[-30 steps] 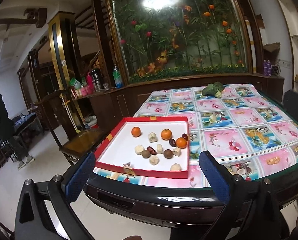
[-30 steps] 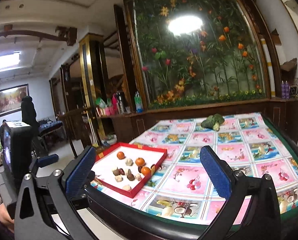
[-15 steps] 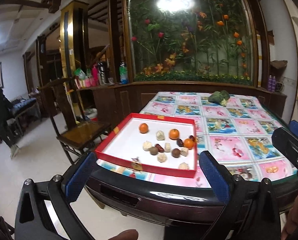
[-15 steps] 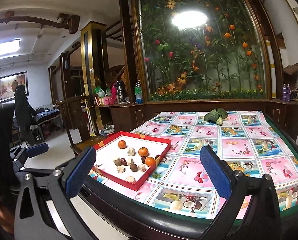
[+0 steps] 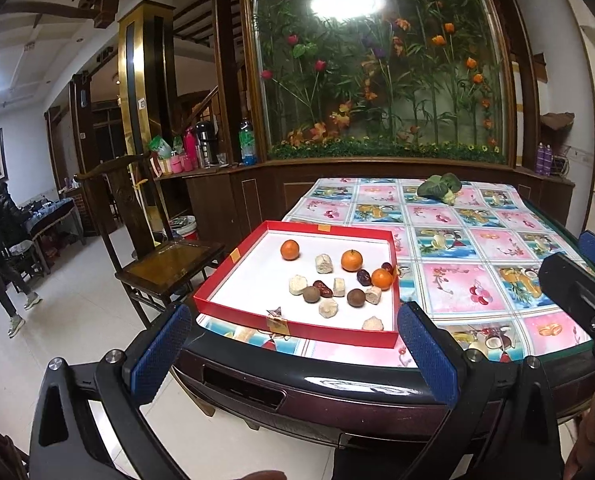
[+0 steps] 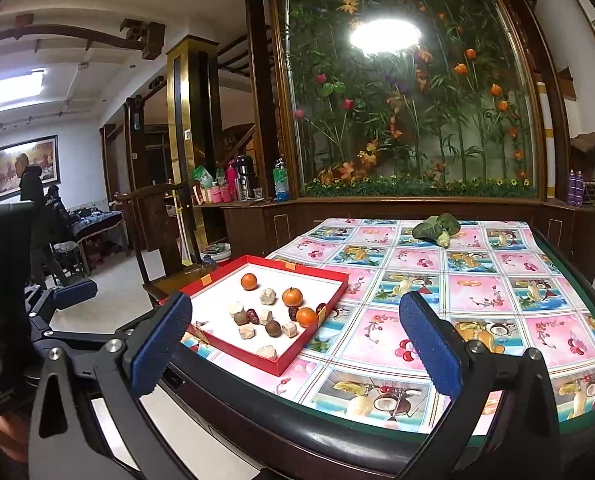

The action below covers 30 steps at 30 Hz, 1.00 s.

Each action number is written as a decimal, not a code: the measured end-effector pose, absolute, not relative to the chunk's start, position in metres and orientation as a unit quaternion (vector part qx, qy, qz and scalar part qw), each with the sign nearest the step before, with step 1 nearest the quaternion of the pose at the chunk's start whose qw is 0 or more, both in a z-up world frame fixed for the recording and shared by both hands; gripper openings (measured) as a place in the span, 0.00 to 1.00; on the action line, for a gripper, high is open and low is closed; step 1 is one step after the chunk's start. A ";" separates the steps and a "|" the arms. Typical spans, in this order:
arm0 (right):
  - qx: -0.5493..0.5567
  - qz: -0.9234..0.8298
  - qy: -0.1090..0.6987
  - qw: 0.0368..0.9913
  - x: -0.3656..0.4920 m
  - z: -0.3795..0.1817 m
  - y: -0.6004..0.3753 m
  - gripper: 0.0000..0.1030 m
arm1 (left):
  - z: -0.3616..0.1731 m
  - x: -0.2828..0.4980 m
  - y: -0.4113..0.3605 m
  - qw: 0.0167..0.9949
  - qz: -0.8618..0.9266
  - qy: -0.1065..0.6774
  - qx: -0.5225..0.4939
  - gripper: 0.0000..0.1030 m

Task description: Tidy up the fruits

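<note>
A red-rimmed tray (image 5: 293, 330) with a white floor lies at the table's near left corner; it also shows in the right wrist view (image 6: 281, 362). In it lie three oranges (image 5: 351, 260), several pale lumpy fruits (image 5: 323, 263), brown round ones (image 5: 355, 297) and dark red dates (image 5: 323, 288). My left gripper (image 5: 293, 350) is open and empty, short of the table's front edge, facing the tray. My right gripper (image 6: 293, 342) is open and empty, off the front edge to the right of the tray. The left gripper also shows at the left of the right wrist view (image 6: 73, 292).
The table (image 6: 477, 292) carries a fruit-print cloth. A green leafy vegetable (image 5: 439, 186) lies at its far end. A dark wooden chair (image 5: 165, 256) stands left of the table. A glass flower wall and a sideboard with bottles stand behind. People stand far left.
Both grippers have drifted left and back a little; the views have tilted upward. The right gripper's finger has come into the left wrist view at the right edge. Both stay open.
</note>
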State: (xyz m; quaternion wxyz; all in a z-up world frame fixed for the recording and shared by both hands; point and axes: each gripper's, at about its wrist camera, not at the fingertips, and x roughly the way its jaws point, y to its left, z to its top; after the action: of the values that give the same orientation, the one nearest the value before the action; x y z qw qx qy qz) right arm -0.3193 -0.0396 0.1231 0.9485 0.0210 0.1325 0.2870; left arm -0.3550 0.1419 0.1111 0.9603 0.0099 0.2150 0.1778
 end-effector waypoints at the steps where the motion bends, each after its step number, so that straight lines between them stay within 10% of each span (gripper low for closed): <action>1: 0.021 0.287 0.134 0.948 -0.318 0.123 -0.039 1.00 | 0.111 -0.355 0.142 0.961 0.176 0.215 0.009 1.00; 30: 0.007 0.293 0.142 0.946 -0.315 0.116 -0.034 1.00 | 0.104 -0.353 0.146 0.960 0.154 0.234 -0.007 1.00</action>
State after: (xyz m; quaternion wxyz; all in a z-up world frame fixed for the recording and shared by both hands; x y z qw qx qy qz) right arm -0.3155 -0.0344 0.1157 0.9456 0.0068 0.1417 0.2929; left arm -0.3533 0.1462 0.1040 0.9600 -0.0068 0.2337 0.1543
